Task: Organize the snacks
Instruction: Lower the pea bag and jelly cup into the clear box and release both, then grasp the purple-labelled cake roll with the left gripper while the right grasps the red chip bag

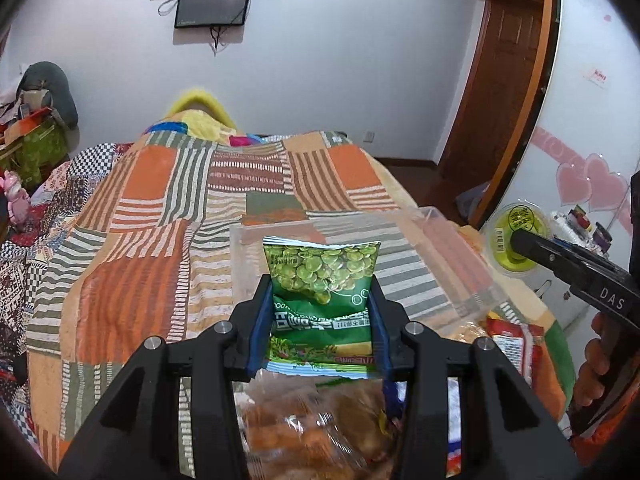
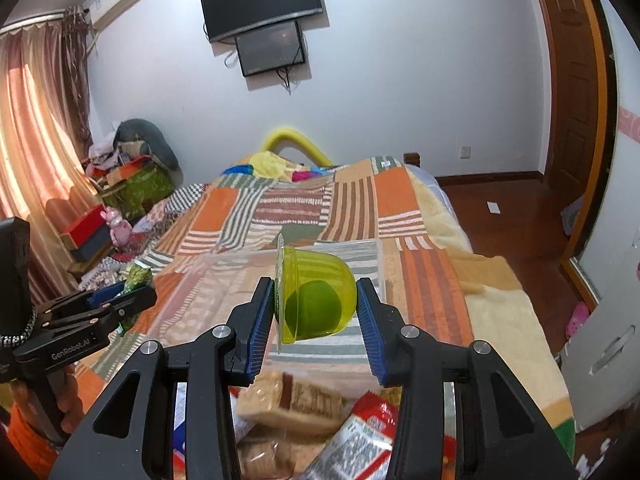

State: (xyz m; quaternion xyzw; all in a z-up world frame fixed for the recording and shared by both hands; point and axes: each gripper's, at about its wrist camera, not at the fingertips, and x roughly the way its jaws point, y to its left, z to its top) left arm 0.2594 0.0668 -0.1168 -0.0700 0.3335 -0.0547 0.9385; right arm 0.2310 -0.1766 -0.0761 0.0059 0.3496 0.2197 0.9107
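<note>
Snack packets (image 1: 304,432) under the left tool (image 1: 322,316) are blurred.

right claw (image 1: 520,246): "DAS" | left claw (image 2: 132,300): "GenRobot.AI"

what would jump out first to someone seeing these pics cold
Each gripper has a snack clamped in mid-air: the left gripper holds a green pea packet, and the right gripper holds a yellow-green jelly cup on its side. Behind them, the patchwork blanket covers the bed.
</note>
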